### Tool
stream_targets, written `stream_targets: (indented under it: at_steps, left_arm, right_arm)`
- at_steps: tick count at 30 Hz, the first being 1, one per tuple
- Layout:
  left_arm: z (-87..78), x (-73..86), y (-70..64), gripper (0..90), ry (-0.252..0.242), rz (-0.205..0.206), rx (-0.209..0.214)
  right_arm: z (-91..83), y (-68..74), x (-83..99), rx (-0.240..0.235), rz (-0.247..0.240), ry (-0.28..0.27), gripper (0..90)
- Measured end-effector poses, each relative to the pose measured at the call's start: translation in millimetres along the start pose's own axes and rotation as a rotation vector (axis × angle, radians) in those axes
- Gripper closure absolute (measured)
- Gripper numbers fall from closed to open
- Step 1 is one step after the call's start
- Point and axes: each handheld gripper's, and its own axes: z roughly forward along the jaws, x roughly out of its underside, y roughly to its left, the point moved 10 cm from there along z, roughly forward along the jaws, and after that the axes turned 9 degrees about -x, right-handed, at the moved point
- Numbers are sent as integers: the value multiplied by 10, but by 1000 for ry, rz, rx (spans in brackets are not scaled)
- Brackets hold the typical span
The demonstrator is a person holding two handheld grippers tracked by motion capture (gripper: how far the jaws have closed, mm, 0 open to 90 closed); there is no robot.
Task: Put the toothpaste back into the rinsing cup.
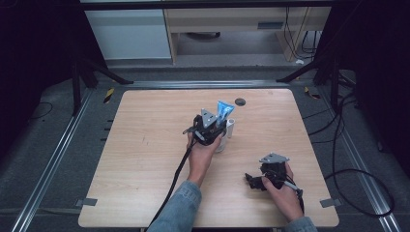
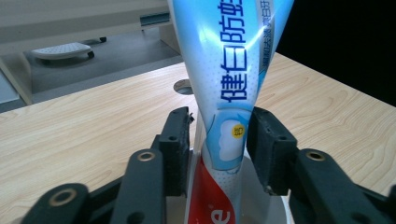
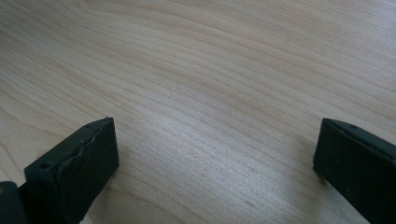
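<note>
A blue, white and red toothpaste tube (image 2: 231, 70) stands upright with its lower end inside a white cup (image 2: 264, 210). My left gripper (image 2: 219, 140) is shut on the tube, one black pad on each side of it just above the cup's rim. In the high view the tube (image 1: 225, 110) sticks up past the left gripper (image 1: 218, 127) near the middle of the table, with the cup (image 1: 230, 128) beneath. My right gripper (image 1: 251, 181) rests low at the front right, jaws wide open, nothing between them. In the right gripper view the right gripper (image 3: 215, 158) has bare wood between its jaws.
The wooden table (image 1: 145, 154) has a round cable hole (image 1: 240, 101) at its far edge behind the cup. Black cables trail from both grippers toward the front. Dark floor and metal rails surround the table.
</note>
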Motion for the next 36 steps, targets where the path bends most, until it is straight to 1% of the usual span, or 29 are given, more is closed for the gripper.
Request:
stream_targets:
  at_steps: [5,8,12,16,22,24,27,28,29,32,34,36]
  left_arm:
    - [-3,14,9,506,1,-3,-7]
    - [-5,26,19,457,3,6,-14]
    - [-5,41,29,407,10,3,-12]
    - [-3,52,18,386,15,9,-5]
    - [-26,41,14,324,20,-4,4]
    - [-36,36,21,304,20,0,-3]
    - [-46,33,25,250,22,7,-10]
    - [-48,34,26,214,23,11,-17]
    - [-52,38,26,182,27,18,-26]
    - [-62,56,16,120,48,23,-23]
    - [-74,69,11,110,63,33,-23]
    - [-92,77,3,101,75,33,-16]
  right_arm:
    - [0,0,0,0,0,0,3]
    - [0,0,0,0,0,0,3]
    - [-1,1,0,-1,1,0,3]
    - [0,0,0,0,0,0,3]
    - [-1,1,1,-1,1,1,3]
    - [0,0,0,0,0,0,3]
    - [-1,2,1,-1,1,1,3]
    - [-1,1,1,-1,1,1,3]
    - [-1,1,1,-1,1,1,3]
    - [0,0,0,0,0,0,3]
    - [-2,3,1,-1,2,1,3]
    - [-2,2,1,0,2,1,3]
